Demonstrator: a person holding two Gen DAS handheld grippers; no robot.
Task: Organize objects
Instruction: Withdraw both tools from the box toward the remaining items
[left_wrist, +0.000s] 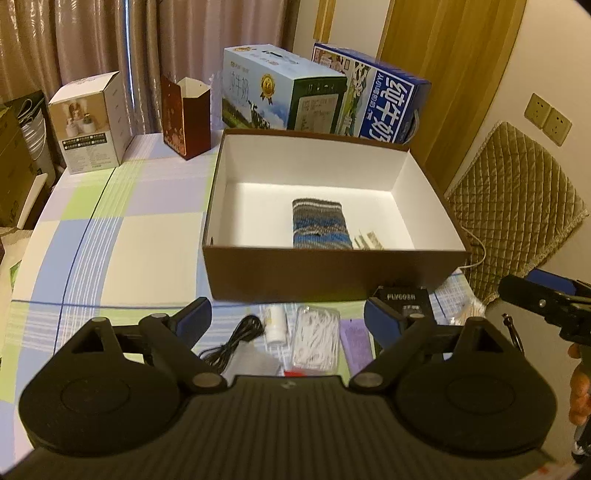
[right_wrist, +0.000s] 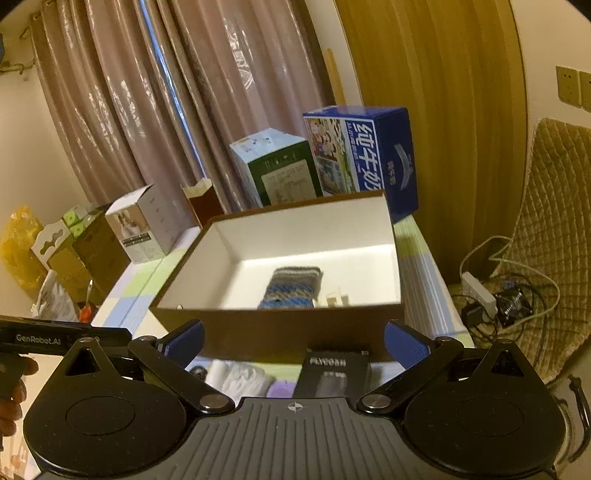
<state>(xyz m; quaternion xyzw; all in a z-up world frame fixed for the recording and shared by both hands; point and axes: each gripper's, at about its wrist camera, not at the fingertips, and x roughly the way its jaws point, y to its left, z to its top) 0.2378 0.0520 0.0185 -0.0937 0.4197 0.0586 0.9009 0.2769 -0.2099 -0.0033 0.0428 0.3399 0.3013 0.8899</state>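
Brown shoebox (left_wrist: 332, 273) sits open on our checkered tabletop (left_wrist: 110, 240), a striped knitted pouch (left_wrist: 319, 223) lying inside it. Our left gripper (left_wrist: 288, 317) holds its fingers wide over a packet of cotton swabs (left_wrist: 316, 341) and a black cable (left_wrist: 236, 341). Our right gripper (right_wrist: 293, 341) fingers are spread wide and empty above a black FLYCO box (right_wrist: 334, 373).

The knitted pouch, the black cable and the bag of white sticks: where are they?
Knitted pouch (left_wrist: 318, 223): left wrist view, middle of its striped face.
Black cable (left_wrist: 236, 341): left wrist view, its coiled part.
Bag of white sticks (left_wrist: 316, 338): left wrist view, its centre.
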